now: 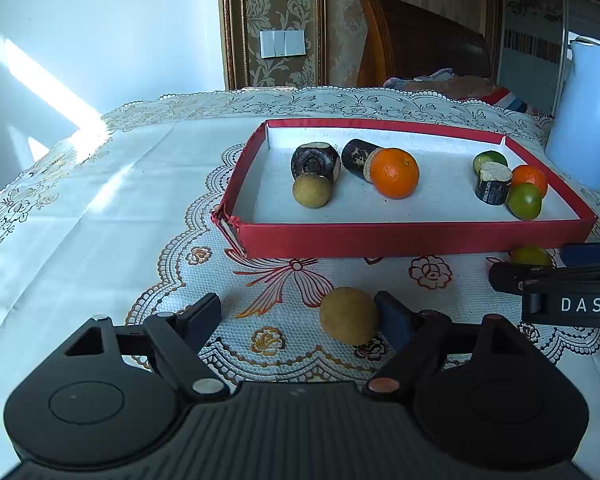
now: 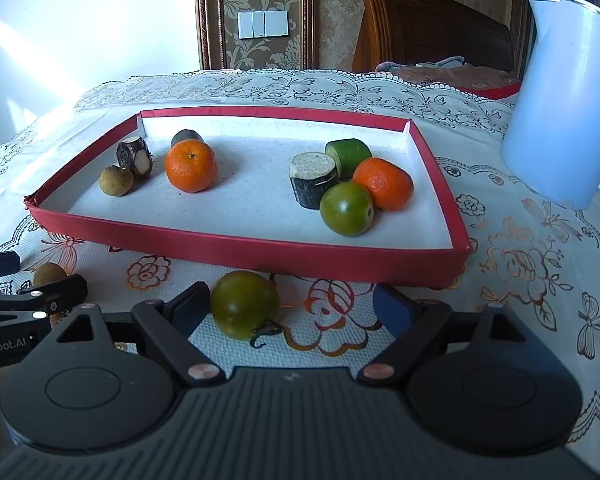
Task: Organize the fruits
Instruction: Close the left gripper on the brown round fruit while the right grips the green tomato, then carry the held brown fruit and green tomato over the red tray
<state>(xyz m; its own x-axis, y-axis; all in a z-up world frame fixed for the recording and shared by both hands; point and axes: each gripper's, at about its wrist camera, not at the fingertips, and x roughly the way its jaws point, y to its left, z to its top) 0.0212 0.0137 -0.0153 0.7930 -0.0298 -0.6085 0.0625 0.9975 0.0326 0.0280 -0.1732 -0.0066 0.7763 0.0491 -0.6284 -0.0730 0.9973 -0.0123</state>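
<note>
Fruit pickup is your step: both grippers' jaws spread, left gripper (image 1: 300,320) around the longan (image 1: 349,315), right gripper (image 2: 296,308) around the green tomato (image 2: 245,304); close next, then lift to the red tray (image 2: 260,249).

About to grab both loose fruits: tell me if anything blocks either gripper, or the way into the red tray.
Nothing visible blocks either. The brown fruit lies inside the open left gripper; the green tomato inside the open right gripper. Only the red tray near wall must be cleared.
</note>
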